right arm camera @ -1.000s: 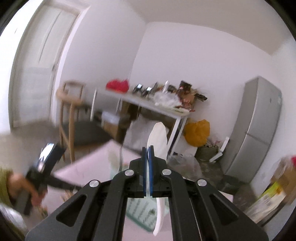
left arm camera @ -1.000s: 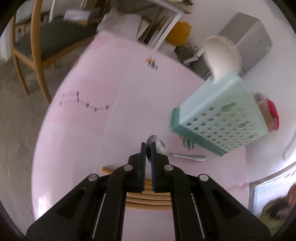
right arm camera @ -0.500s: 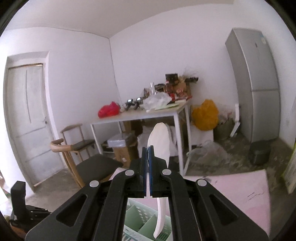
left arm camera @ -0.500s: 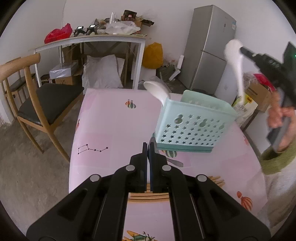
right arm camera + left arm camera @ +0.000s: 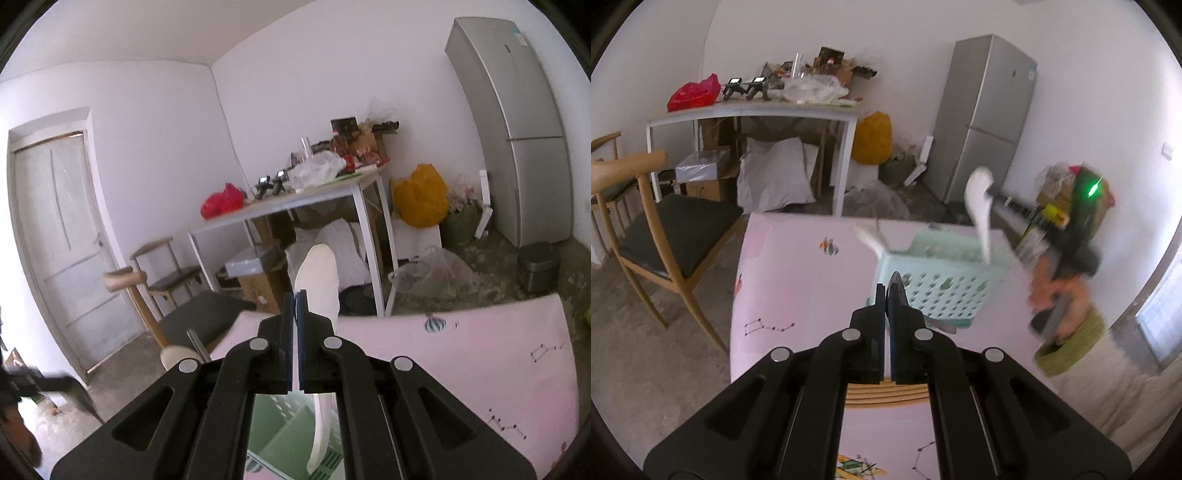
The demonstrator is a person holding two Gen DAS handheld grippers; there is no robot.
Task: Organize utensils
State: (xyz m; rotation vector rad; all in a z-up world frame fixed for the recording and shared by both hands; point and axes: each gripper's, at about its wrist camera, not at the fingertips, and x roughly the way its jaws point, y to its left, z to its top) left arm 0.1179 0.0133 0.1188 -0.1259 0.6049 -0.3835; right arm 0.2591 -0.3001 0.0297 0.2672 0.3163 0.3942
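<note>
A mint-green perforated utensil basket (image 5: 938, 280) stands on the pink table (image 5: 798, 280), with a white spoon (image 5: 870, 238) leaning out of its left side. My left gripper (image 5: 886, 291) is shut on a metal spoon (image 5: 898, 291), just in front of the basket. My right gripper (image 5: 295, 301) is shut on a white plastic spoon (image 5: 319, 284); its handle hangs down over the basket (image 5: 295, 432). In the left wrist view the right gripper (image 5: 993, 194) holds that white spoon (image 5: 979, 206) above the basket's right side.
Wooden chopsticks (image 5: 886, 393) lie on the table under my left gripper. A wooden chair (image 5: 653, 221) stands left of the table. A cluttered white table (image 5: 757, 110) and a grey fridge (image 5: 982, 118) stand behind. The person's hand (image 5: 1056, 295) is at the right.
My left gripper has lifted the metal spoon off the table and tilted up to face the basket. My right gripper has lowered the white spoon towards the basket.
</note>
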